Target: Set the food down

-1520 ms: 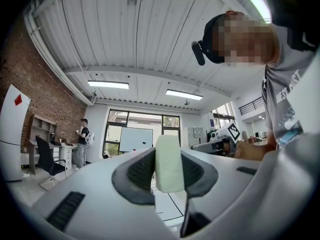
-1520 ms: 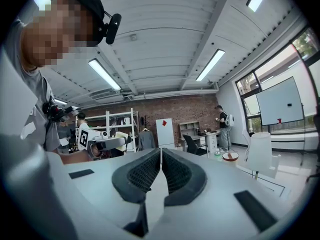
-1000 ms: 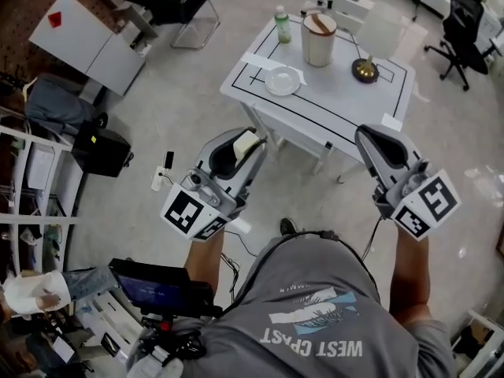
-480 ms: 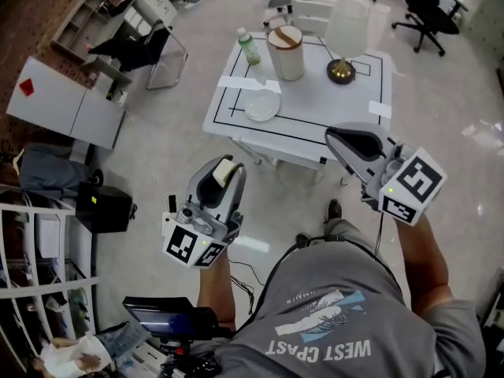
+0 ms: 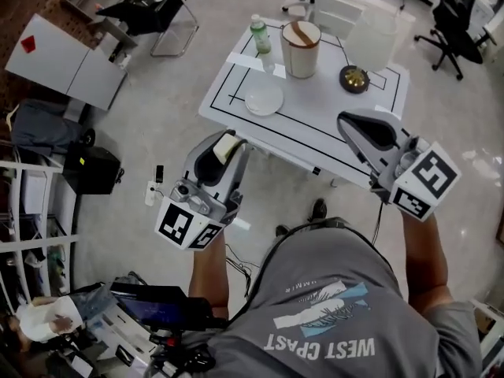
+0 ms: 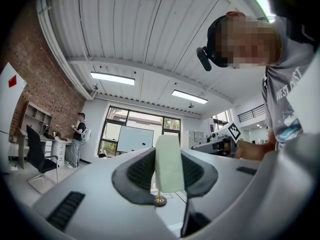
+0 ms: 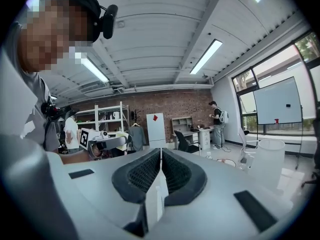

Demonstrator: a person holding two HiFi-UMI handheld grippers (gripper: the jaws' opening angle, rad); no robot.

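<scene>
So the left gripper (image 5: 224, 151) has its jaws pinching the food (image 6: 169, 162), a pale block standing upright between the dark pads. The right gripper (image 7: 161, 171) has its jaws pressed together with nothing in them. The person holds both out in front, and the food is up in the air by the near edge of the white table (image 5: 315, 128). On the table there's a white plate (image 5: 264, 99), a bottle (image 5: 259, 35) and a tall canister (image 5: 301, 50) with a wooden lid.
</scene>
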